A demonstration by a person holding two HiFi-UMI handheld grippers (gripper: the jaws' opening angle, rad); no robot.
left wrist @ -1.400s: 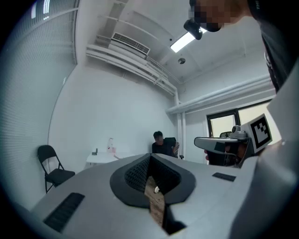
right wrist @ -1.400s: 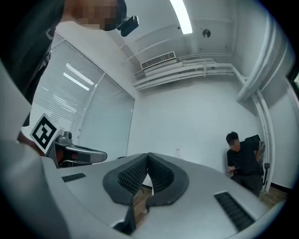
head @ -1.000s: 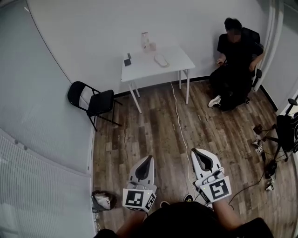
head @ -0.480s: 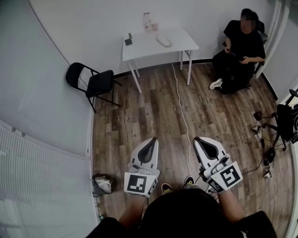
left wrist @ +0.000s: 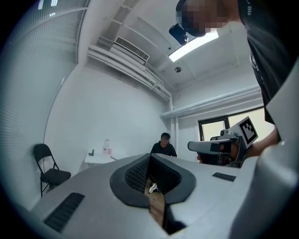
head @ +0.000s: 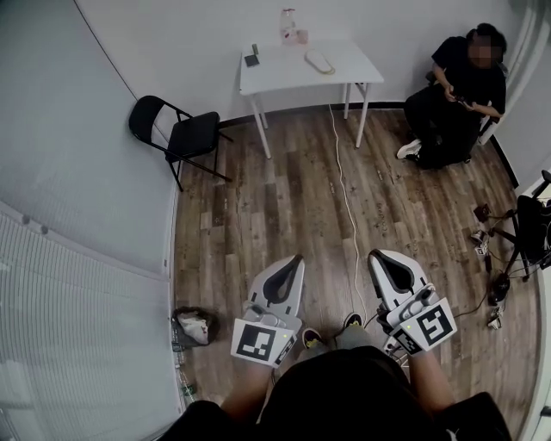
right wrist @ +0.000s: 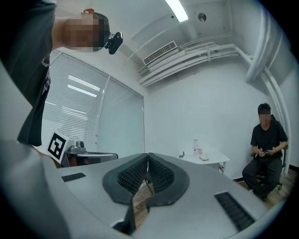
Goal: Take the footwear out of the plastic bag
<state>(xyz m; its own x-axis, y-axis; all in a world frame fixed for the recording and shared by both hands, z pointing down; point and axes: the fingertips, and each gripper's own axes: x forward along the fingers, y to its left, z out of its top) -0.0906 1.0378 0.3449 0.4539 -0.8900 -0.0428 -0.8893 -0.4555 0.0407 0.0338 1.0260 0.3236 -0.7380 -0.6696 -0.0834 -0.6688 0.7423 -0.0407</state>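
Both grippers are held level over the wooden floor, side by side, with nothing in them. My left gripper [head: 295, 257] is shut, its jaws meeting with nothing between them [left wrist: 149, 157]. My right gripper [head: 376, 255] is shut too [right wrist: 147, 155]. Far ahead stands a white table [head: 284, 76] with a pale oval object [head: 318, 60] lying on it; I cannot tell what that object is. A crumpled bag [head: 191, 327] with something white inside lies on the floor by the left wall, left of my left gripper.
A bottle [head: 287, 21], a pink cup [head: 302, 36] and a phone [head: 251, 60] are on the table. A black folding chair [head: 185, 133] stands at the left. A person [head: 465, 95] sits at the right. A white cable [head: 349, 198] crosses the floor; stands and cables [head: 516, 250] crowd the right edge.
In the head view the table, the chair, the seated person and the bag have all slid up the picture. Both grippers stay shut and side by side, a little higher in the frame.
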